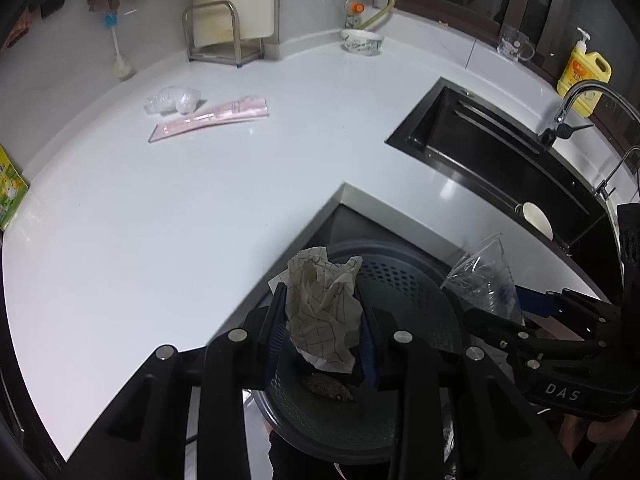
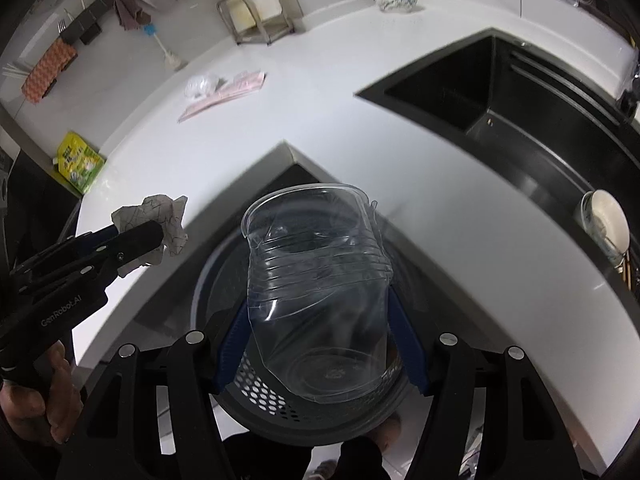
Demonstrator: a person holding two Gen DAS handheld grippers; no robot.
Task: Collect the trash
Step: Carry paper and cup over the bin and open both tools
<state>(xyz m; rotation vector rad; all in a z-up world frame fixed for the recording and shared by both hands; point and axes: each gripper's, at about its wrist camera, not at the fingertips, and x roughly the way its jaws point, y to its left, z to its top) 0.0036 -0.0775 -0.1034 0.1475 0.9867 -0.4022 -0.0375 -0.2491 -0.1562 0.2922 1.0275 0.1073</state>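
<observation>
My left gripper is shut on a crumpled checked paper napkin and holds it over the dark perforated trash basket below the counter corner. Brown scrap lies in the basket's bottom. My right gripper is shut on a crushed clear plastic cup, also above the basket. The cup also shows in the left wrist view, and the napkin in the right wrist view. A crumpled clear plastic wrap and a pink flat package lie on the white counter.
A black sink with a faucet is at the right, a bowl inside it. A patterned bowl, metal rack, yellow soap bottle, glass mug and green packet stand around the counter.
</observation>
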